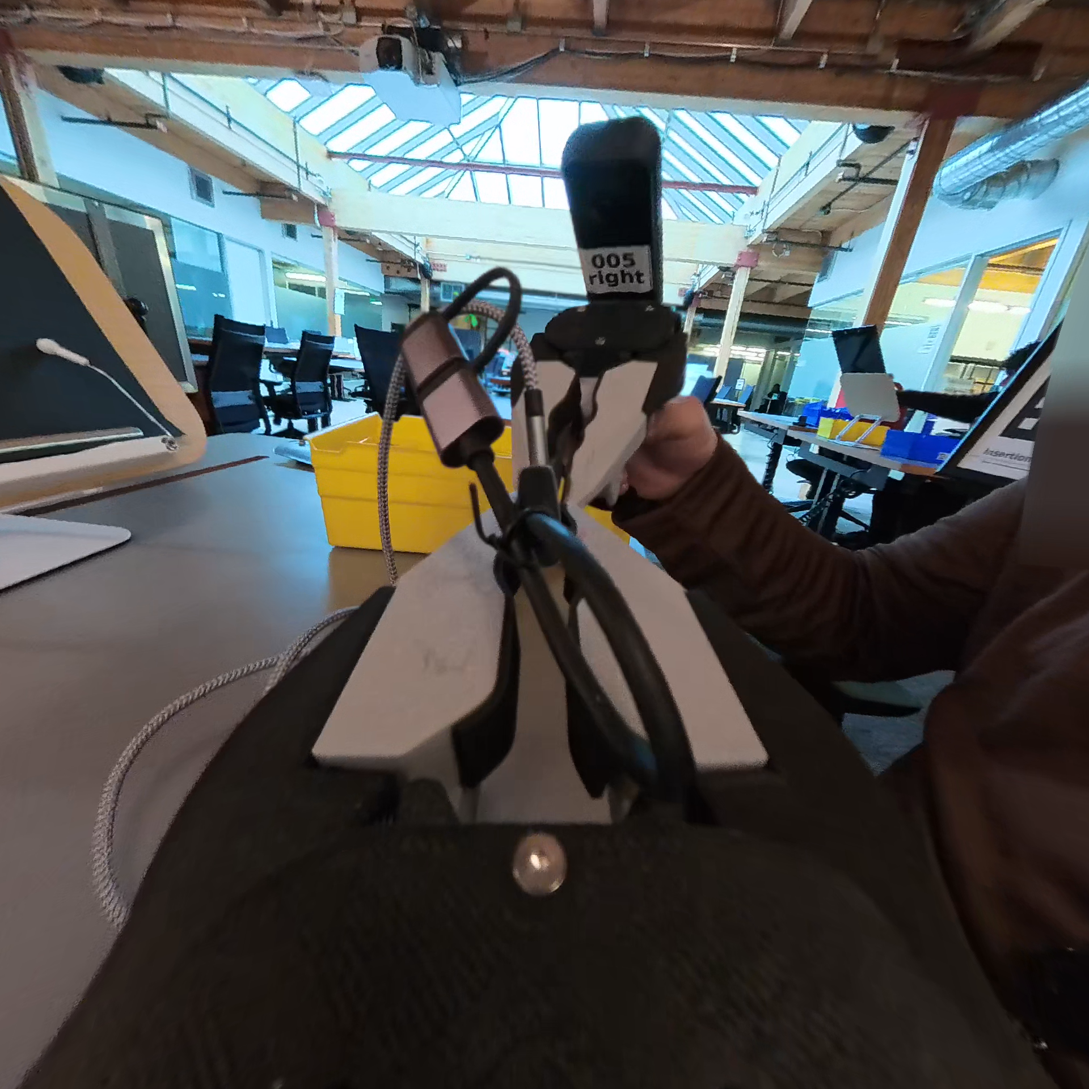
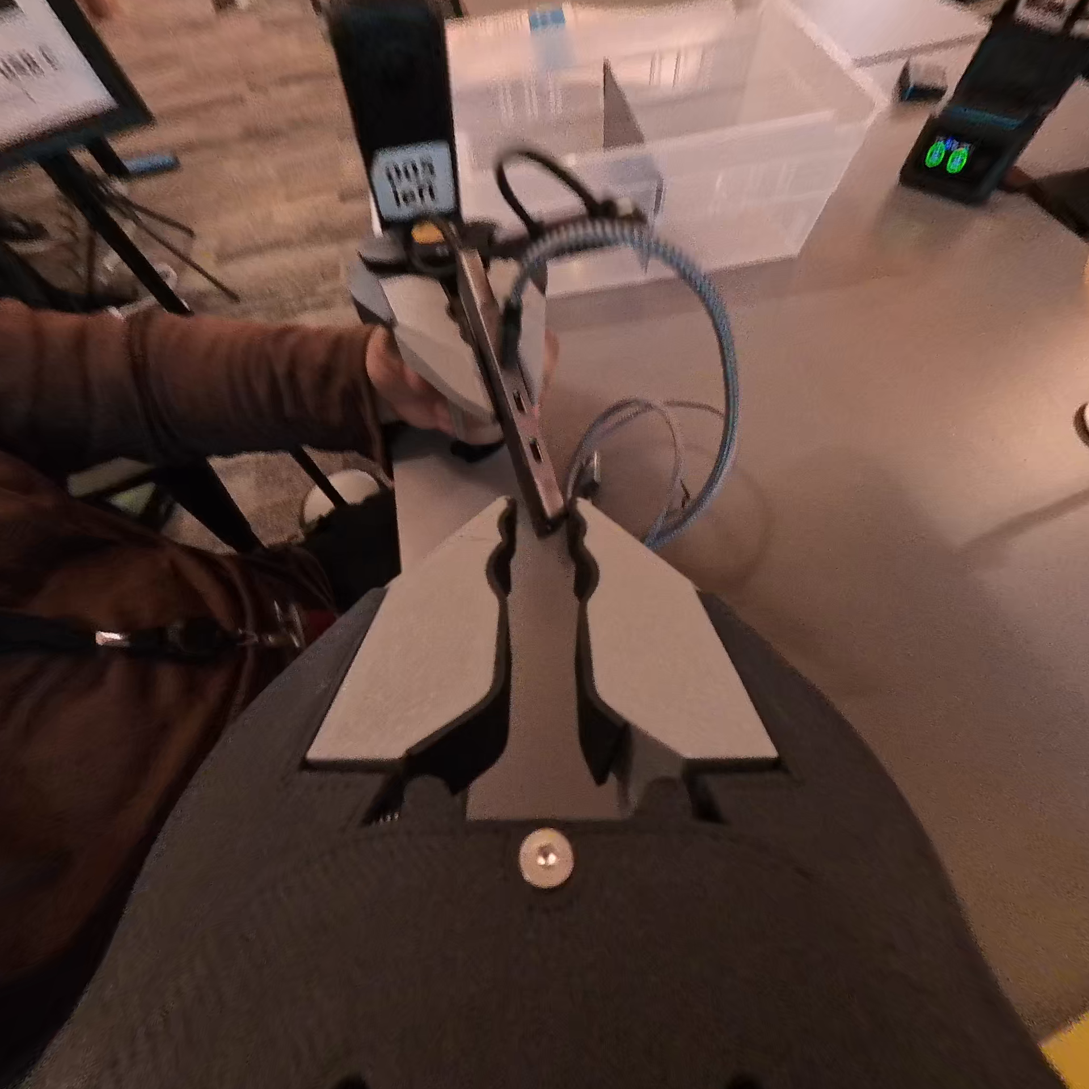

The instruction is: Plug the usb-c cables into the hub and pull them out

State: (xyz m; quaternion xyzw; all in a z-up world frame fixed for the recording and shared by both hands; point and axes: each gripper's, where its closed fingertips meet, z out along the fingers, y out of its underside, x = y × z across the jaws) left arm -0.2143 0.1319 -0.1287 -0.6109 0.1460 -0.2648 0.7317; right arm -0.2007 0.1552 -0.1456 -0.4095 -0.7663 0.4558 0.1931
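- The room is an open office with wooden beams, a skylight (image 1: 530,147) and rows of black office chairs (image 1: 236,377) far behind.
- The surface (image 1: 147,619) is a smooth grey desk top; in the right wrist view it runs pale and bare to the right (image 2: 884,471).
- A clear plastic bin (image 2: 736,135) stands on the surface beyond the left hand-held gripper, blurred.
- A yellow bin (image 1: 365,477) sits on the surface behind the cables, partly hidden by them.
- A framed dark board (image 1: 71,330) leans at the left edge, above a white base.
- A person's brown sleeve (image 1: 795,577) comes in from the right and partly covers the view of the blue bins (image 1: 919,445) on a far desk.
- The left hand-held gripper (image 1: 533,530) is clamped on the black cord end of the hub (image 1: 454,406), holding it up off the surface.
- The right hand-held gripper (image 2: 542,512) stands with its fingers slightly apart at the hub's free end (image 2: 518,424); whether they press on it I cannot tell.
- The hub, a slim grey bar, lies tilted between the two hand-held grippers, well above the surface.
- A braided grey usb-c cable (image 1: 389,459) loops past the hub and trails down onto the surface; in the right wrist view it arcs wide to the right (image 2: 725,353).
- A thin black cable loop (image 1: 501,306) curls above the hub.
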